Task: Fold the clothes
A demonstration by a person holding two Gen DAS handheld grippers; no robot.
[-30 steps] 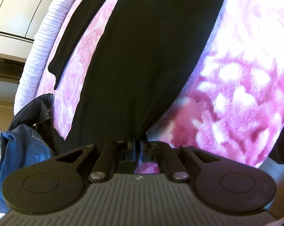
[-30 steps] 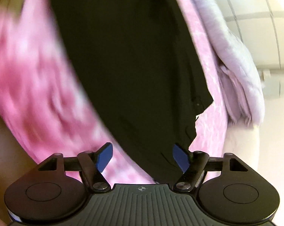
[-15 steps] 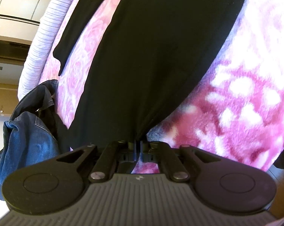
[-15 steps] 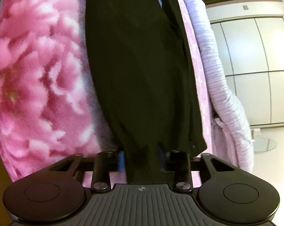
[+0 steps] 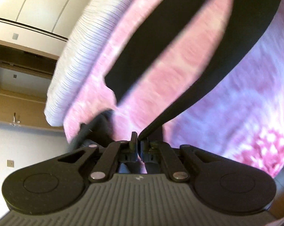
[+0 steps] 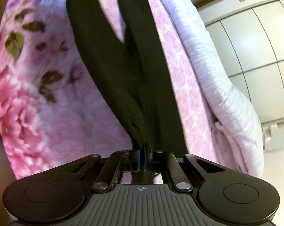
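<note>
A black garment (image 5: 226, 60) lies stretched over a pink floral blanket (image 5: 160, 75). My left gripper (image 5: 137, 141) is shut on one edge of the black garment, which rises taut from the fingertips up to the right. In the right wrist view my right gripper (image 6: 142, 150) is shut on a bunched fold of the same black garment (image 6: 142, 75), lifted above the blanket (image 6: 47, 94). The left view is motion-blurred.
A rolled white-lilac quilt (image 5: 81, 56) lies along the far side of the blanket, also in the right wrist view (image 6: 217, 86). A dark garment pile (image 5: 96, 126) sits left of the left gripper. White cupboards (image 6: 264, 47) stand behind.
The right gripper closed on the garment edge. Both grippers have lifted, pulling the black garment up into narrow taut bands; the left view swung and the jeans pile slid mostly out of sight.
</note>
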